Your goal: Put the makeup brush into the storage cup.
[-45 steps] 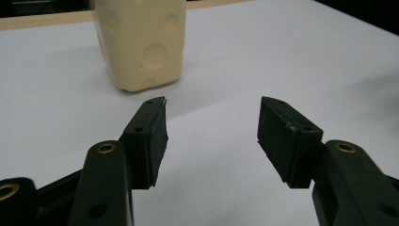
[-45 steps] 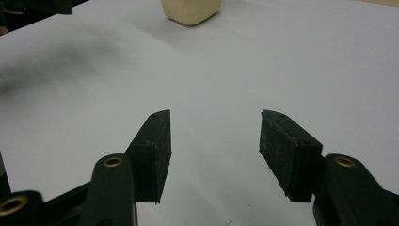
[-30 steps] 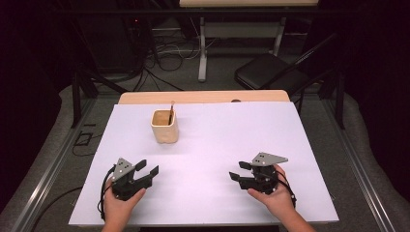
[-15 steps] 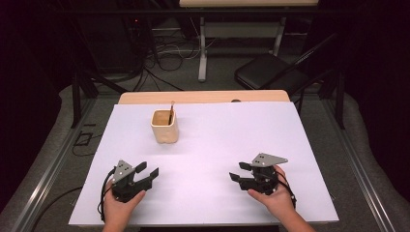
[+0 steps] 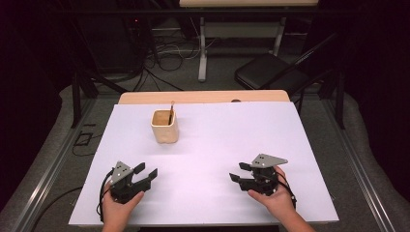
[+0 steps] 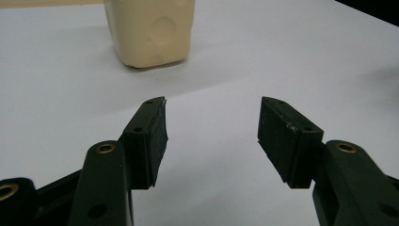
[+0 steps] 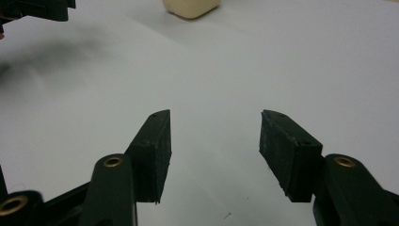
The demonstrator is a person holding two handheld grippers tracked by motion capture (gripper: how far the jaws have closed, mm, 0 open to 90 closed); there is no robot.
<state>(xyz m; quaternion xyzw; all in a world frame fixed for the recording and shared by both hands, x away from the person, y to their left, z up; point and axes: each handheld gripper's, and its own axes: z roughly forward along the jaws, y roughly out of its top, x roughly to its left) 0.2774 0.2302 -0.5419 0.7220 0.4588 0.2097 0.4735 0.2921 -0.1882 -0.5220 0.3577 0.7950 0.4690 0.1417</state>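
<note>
Seen from above, a cream cup (image 5: 165, 126) stands upright on a white table (image 5: 232, 130), a thin brown stick (image 5: 170, 112) leaning inside it. The left gripper (image 5: 146, 171), held in a person's hand at the near edge, sits well short of the cup and slightly to its left, jaws spread wide with nothing between them. The right gripper (image 5: 240, 172) rests farther from the cup, off to its right and toward the near edge, its jaws likewise wide and empty, a grey three-cornered plate on top.

From the left gripper view, the cup (image 6: 149, 30) stands ahead and a little left of the open jaws, apart from them, with bare white tabletop (image 6: 282, 56) in the gap between the black pads (image 6: 154, 136).

From the right gripper view, the foot of the cup (image 7: 190, 8) appears at the top edge, well ahead of the wide, empty jaws; part of the left gripper (image 7: 35, 8) shows in the upper left corner, beside the cup.
</note>
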